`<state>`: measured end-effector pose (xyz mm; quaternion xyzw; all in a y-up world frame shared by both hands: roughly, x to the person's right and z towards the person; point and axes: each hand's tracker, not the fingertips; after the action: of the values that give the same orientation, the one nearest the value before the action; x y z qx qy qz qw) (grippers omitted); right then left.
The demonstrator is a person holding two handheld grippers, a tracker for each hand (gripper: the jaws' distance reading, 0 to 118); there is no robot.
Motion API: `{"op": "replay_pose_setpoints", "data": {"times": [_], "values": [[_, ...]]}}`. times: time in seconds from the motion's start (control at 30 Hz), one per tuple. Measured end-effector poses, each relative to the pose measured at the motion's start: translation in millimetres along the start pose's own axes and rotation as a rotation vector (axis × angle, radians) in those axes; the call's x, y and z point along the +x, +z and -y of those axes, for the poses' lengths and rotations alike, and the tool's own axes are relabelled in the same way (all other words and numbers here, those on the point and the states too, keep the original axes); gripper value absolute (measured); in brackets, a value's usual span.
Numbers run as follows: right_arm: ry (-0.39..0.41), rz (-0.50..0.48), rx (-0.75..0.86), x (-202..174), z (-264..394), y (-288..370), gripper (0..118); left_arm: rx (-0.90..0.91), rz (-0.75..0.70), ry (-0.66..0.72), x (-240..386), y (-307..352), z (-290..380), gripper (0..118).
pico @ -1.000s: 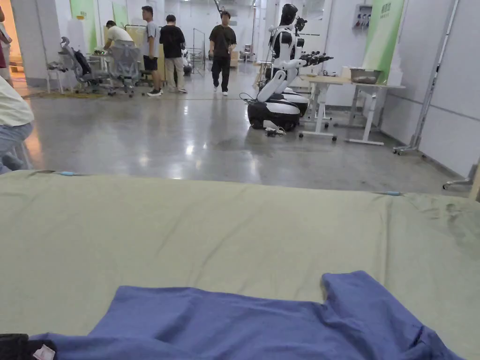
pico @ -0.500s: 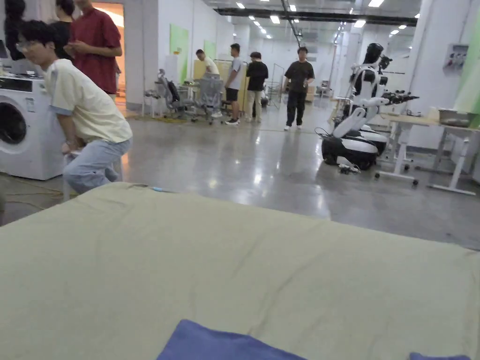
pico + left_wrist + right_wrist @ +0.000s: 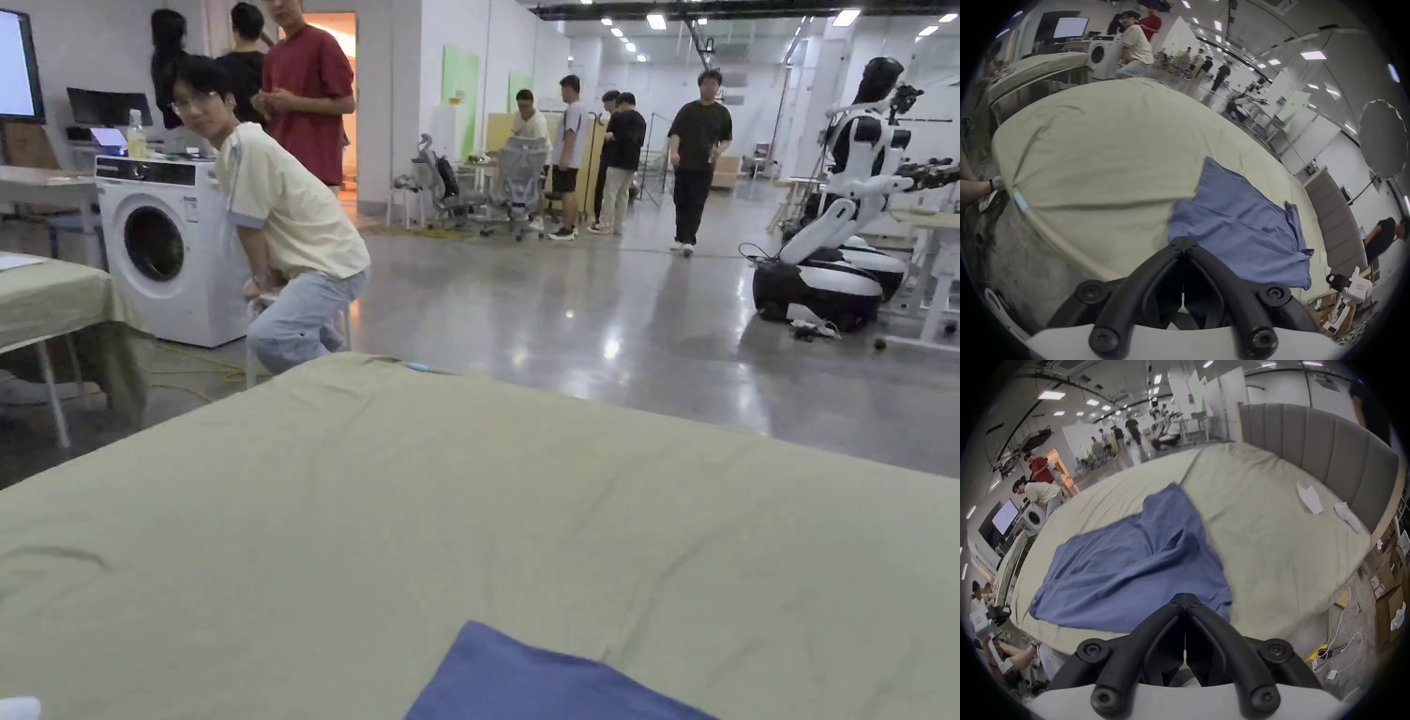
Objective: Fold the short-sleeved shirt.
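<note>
Head view: a pale green bed sheet (image 3: pixel 394 525) fills the foreground; one corner of the blue short-sleeved shirt (image 3: pixel 548 680) lies on it at the bottom edge. Beyond the bed, a person in a cream top (image 3: pixel 281 225) bends beside a white washing machine (image 3: pixel 169 248); several other people stand farther back, and a white and black robot (image 3: pixel 844 234) is at the right.

Left gripper view: the left gripper (image 3: pixel 1183 246) has its two black jaws brought together tip to tip, with nothing between them, just above the near edge of the shirt (image 3: pixel 1240 229). The shirt lies rumpled on the sheet (image 3: pixel 1096 156), toward the bed's near right part. The other gripper (image 3: pixel 1349 287) appears far right, held off the bed; whether it is open cannot be told here.

Right gripper view: the right gripper (image 3: pixel 1185 600) likewise has its jaws closed tip to tip on nothing, at the shirt's (image 3: pixel 1125 562) near hem. A grey headboard (image 3: pixel 1325 457) and two white items (image 3: pixel 1310 498) lie beyond.
</note>
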<state>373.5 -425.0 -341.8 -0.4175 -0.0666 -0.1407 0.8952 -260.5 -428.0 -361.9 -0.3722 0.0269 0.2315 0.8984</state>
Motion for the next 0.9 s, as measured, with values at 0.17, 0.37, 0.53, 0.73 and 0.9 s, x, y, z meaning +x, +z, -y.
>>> {"op": "replay_pose_setpoints", "data": {"times": [0.17,0.37,0.53,0.73,0.9], "values": [[-0.068,-0.060,-0.076,-1.8,8.1,-29.3,2,0.021,0.064,0.058,4.2,-8.8,-21.8,0],[-0.036,-0.021,-0.093,-8.8,-3.4,-52.7,2,-0.025,0.093,-0.093,57.4,-119.2,-95.5,0],[-0.042,-0.017,-0.090,-11.4,-10.3,-56.4,2,-0.066,0.171,-0.131,97.4,-223.7,-144.6,38],[-0.021,0.015,-0.101,-13.0,-2.0,-54.6,2,-0.263,0.109,-0.204,136.0,-318.2,-167.9,84],[-0.022,0.013,-0.113,-11.8,4.0,-58.1,2,-0.325,-0.049,-0.321,145.3,-361.2,-167.8,84]]}}
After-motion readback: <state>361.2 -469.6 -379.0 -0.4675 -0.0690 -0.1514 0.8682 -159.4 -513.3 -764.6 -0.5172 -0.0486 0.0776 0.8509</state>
